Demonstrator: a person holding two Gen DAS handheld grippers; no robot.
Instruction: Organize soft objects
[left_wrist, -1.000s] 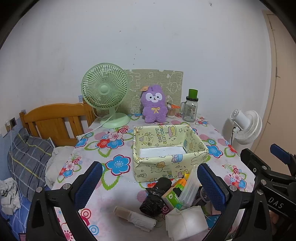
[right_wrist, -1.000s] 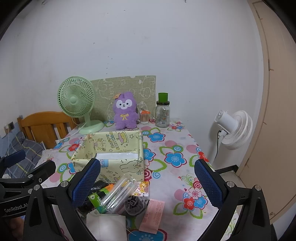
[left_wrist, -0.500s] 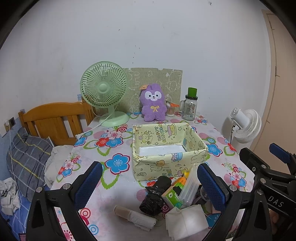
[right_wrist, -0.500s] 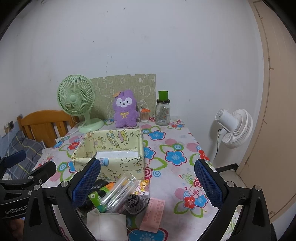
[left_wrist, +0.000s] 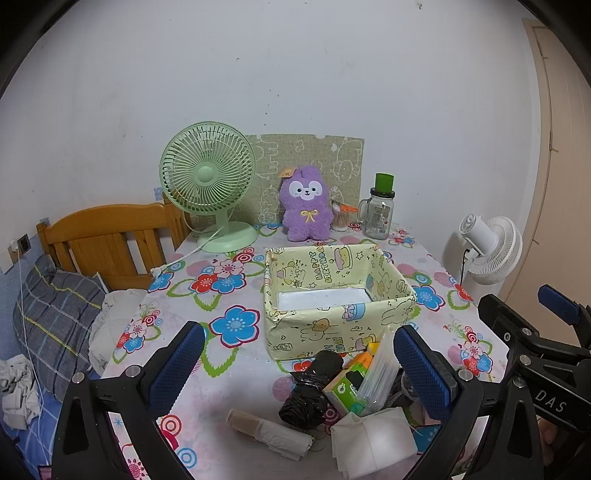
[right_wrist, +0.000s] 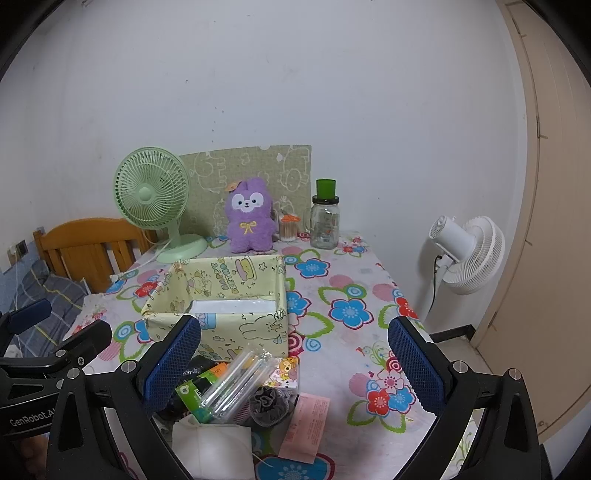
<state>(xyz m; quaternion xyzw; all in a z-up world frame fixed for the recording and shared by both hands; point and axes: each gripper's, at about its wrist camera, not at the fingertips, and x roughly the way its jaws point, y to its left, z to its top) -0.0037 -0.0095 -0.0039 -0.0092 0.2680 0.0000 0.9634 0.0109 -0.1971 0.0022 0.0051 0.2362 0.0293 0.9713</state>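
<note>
I have both tools raised above the near edge of the surface (left_wrist: 236, 384), which wears a flowered cloth. The left tool (left_wrist: 297, 363) is spread wide with nothing between its blue pads, and the right tool (right_wrist: 293, 360) is just as wide and empty. Below them lies the clutter: a folded white cloth (left_wrist: 373, 441), a crumpled black bag (left_wrist: 308, 397), a pale rolled bundle (left_wrist: 267, 434), a clear packet of straws (right_wrist: 236, 382) lying across a green packet (right_wrist: 192, 393), and what I take to be a dark scrunchie (right_wrist: 267, 402), though it is small and partly hidden. Just behind this heap stands the yellow cartoon-print box (left_wrist: 332, 291), open-topped, with only its white floor showing. The purple plush toy (left_wrist: 304, 208) sits upright at the far edge against a green board, between the green fan (left_wrist: 208, 184) and the glass jar (left_wrist: 378, 212).
</note>
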